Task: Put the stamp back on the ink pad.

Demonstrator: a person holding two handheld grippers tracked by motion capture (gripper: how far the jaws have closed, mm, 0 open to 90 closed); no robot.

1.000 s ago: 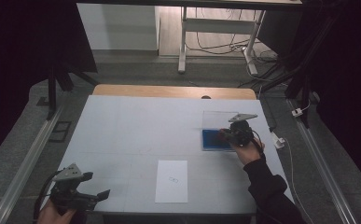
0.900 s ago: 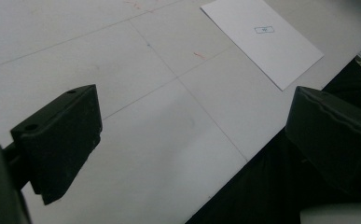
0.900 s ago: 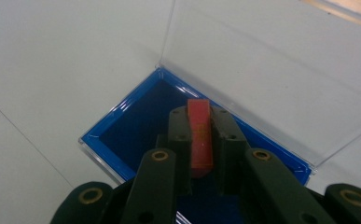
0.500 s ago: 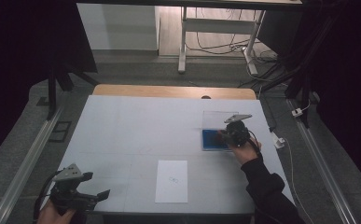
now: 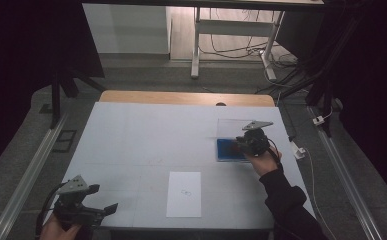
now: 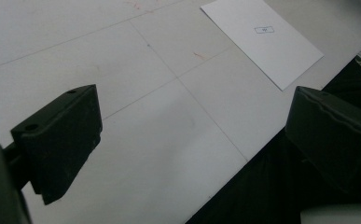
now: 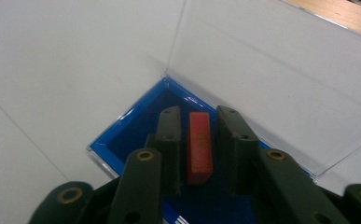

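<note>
Block (image 7: 199,147) lower end hidden between right claw (image 7: 199,116) jaws.

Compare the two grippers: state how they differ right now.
The left gripper has its jaws spread wide with nothing between them; the right gripper has its jaws narrowed around a red block. The left hangs at the table's near edge; the right sits over the open blue case. Both have black jaws.

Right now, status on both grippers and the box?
Left gripper open, idle. Right gripper straddling red block in open blue box, grip unconfirmed. Nothing in the way.
</note>
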